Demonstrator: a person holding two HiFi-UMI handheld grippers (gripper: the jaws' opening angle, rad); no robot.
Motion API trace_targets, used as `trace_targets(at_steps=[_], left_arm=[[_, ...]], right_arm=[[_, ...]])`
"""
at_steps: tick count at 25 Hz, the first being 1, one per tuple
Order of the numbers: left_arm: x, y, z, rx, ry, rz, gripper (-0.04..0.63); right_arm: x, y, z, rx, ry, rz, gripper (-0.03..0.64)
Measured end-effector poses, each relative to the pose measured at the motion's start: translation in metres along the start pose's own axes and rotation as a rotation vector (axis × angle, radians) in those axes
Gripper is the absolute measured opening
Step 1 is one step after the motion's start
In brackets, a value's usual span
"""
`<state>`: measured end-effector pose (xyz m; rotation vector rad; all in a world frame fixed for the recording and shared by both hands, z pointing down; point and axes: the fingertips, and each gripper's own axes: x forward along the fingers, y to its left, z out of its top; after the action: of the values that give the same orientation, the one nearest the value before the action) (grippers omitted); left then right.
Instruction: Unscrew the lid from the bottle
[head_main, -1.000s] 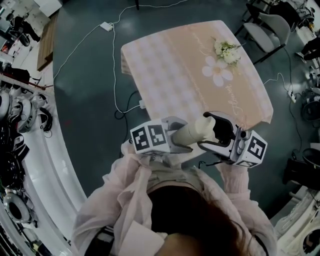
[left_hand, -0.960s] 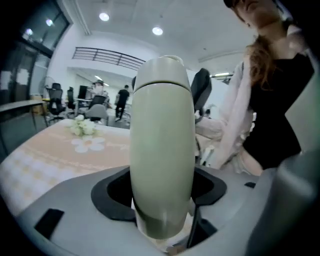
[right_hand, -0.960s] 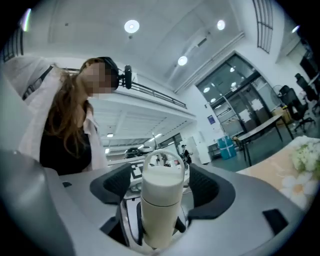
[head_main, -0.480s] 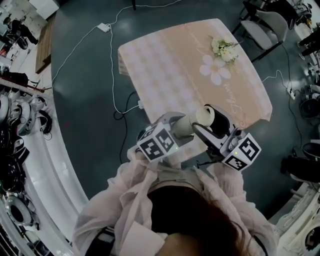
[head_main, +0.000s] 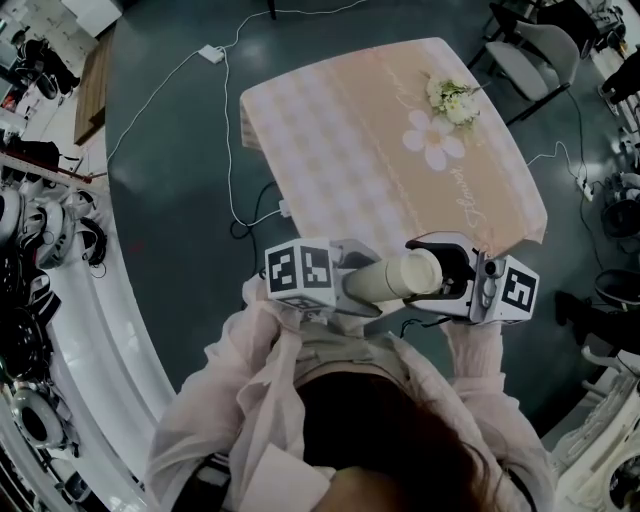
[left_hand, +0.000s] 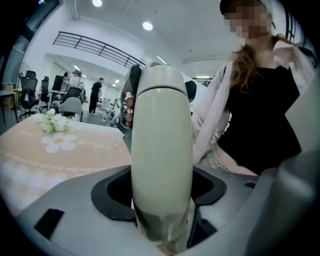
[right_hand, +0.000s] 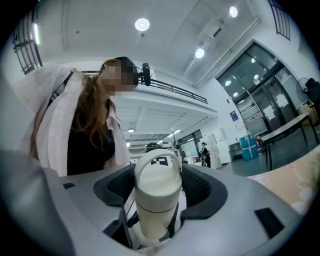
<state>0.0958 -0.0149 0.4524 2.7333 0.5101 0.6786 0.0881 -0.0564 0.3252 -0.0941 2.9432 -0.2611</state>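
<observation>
I hold the bottle (head_main: 385, 280) sideways in mid-air, just off the table's (head_main: 330, 150) 6 o'clock edge. My left tongs (head_main: 365, 288) pinch its body and my right tongs (head_main: 432, 272) pinch the lid (right_hand: 157, 192). As I see it, the smooth body could spin or slip during the twist and drop to the floor (head_main: 180, 180). The bottle shows no label, and the cursive on the tablecloth is too small to read.

Left gripper (head_main: 368, 284), right gripper (head_main: 437, 271), seemingly clamped

The head view looks steeply down on the table (head_main: 330, 130), while both close gripper views face each other (sharing the bottle (left_hand: 162, 150)).
</observation>
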Motion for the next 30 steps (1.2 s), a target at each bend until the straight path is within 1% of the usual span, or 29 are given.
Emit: trace_targets(at_steps=[2,3,4,5,7,8,10,12,13,15,17,18,20,22,24,26,27,28,29,30], left_arm=[[-0.003,0.016,0.004,-0.023,-0.031,0.106,0.313],[-0.007,0.027,0.006,-0.034,-0.047,0.179,0.313],[-0.011,0.038,0.007,-0.048,-0.055,0.261,0.313],[-0.016,0.049,0.006,-0.065,-0.055,0.342,0.314],[-0.024,0.069,0.003,-0.1,-0.054,0.481,0.313],[-0.026,0.076,0.002,-0.113,-0.055,0.53,0.313],[-0.029,0.084,-0.002,-0.122,-0.036,0.592,0.313],[-0.027,0.086,-0.009,-0.12,0.011,0.617,0.314],[-0.026,0.085,-0.011,-0.116,0.03,0.618,0.313],[-0.022,0.082,-0.013,-0.108,0.038,0.602,0.313],[-0.018,0.075,-0.009,-0.095,0.012,0.551,0.313],[-0.017,0.069,-0.005,-0.083,-0.004,0.508,0.313],[-0.015,0.053,0.002,-0.056,-0.044,0.385,0.314],[-0.012,0.033,0.007,-0.036,-0.085,0.22,0.314],[-0.011,0.014,0.009,-0.019,-0.1,0.067,0.313],[-0.01,0.002,0.008,-0.01,-0.092,-0.034,0.313],[-0.01,-0.001,0.007,-0.01,-0.089,-0.059,0.314],[-0.011,-0.001,0.007,-0.012,-0.09,-0.063,0.313],[-0.012,0.002,0.008,-0.015,-0.096,-0.043,0.313],[-0.013,0.009,0.008,-0.021,-0.104,0.002,0.313]], right_arm=[[-0.008,-0.017,-0.002,0.035,-0.029,-0.094,0.304],[-0.011,-0.027,-0.002,0.061,-0.053,-0.161,0.318],[-0.015,-0.036,-0.002,0.087,-0.073,-0.232,0.352],[-0.017,-0.045,-0.003,0.107,-0.085,-0.304,0.362],[-0.021,-0.056,-0.007,0.134,-0.089,-0.43,0.351],[-0.022,-0.06,-0.011,0.149,-0.086,-0.478,0.351],[-0.021,-0.066,-0.017,0.177,-0.083,-0.56,0.341],[-0.021,-0.072,-0.018,0.203,-0.097,-0.624,0.327],[-0.021,-0.075,-0.019,0.221,-0.105,-0.641,0.317],[-0.022,-0.077,-0.019,0.247,-0.114,-0.637,0.275],[-0.021,-0.071,-0.017,0.236,-0.112,-0.584,0.276],[-0.02,-0.066,-0.014,0.219,-0.11,-0.539,0.276],[-0.017,-0.051,-0.008,0.174,-0.108,-0.42,0.276],[-0.014,-0.035,-0.002,0.133,-0.101,-0.273,0.276],[-0.01,-0.02,0.0,0.102,-0.083,-0.137,0.276],[-0.006,-0.01,0.0,0.083,-0.065,-0.043,0.276],[-0.005,-0.008,-0.001,0.079,-0.059,-0.019,0.276],[-0.005,-0.008,-0.001,0.08,-0.06,-0.017,0.276],[-0.005,-0.012,-0.001,0.087,-0.067,-0.038,0.276],[-0.007,-0.018,-0.001,0.097,-0.081,-0.08,0.276]])
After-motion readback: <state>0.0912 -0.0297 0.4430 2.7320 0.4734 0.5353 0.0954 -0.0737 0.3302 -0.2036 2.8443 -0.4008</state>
